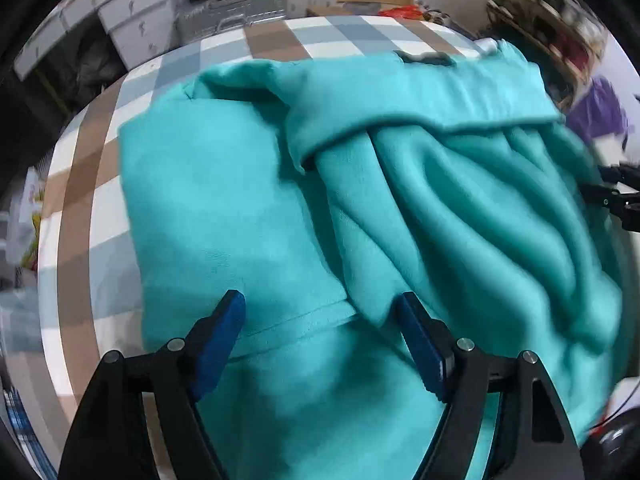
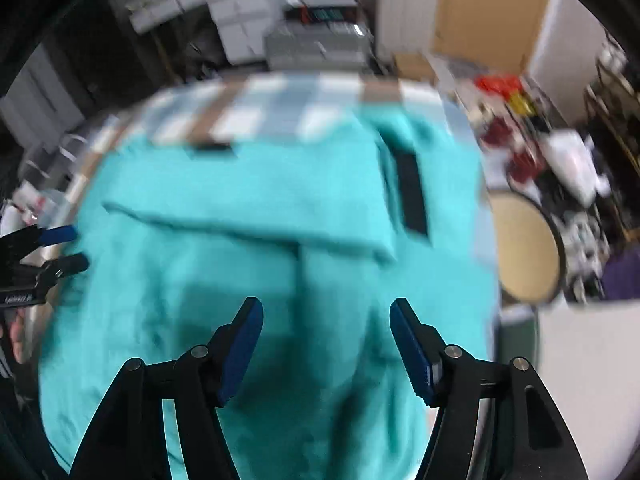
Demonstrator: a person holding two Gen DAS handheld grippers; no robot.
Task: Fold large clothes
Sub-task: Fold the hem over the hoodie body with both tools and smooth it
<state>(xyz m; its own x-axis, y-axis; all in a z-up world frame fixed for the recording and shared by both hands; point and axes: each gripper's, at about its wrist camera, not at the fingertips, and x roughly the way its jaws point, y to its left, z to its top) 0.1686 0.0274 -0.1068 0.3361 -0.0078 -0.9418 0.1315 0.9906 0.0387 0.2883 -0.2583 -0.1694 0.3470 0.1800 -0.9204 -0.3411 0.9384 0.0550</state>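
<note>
A large teal garment lies spread over a round table with a checked cloth. One sleeve is folded across its far part, and deep folds run down its right side. My left gripper hovers open over the near hem, with only cloth below the blue pads. My right gripper is open above the blurred teal garment, and nothing is pinched in it. A black patch shows near the far right. The left gripper appears at the garment's left edge, the right gripper at its right edge.
White drawer units and a grey case stand beyond the table. A round tan stool top sits to the table's right among floor clutter. A purple item lies at the far right.
</note>
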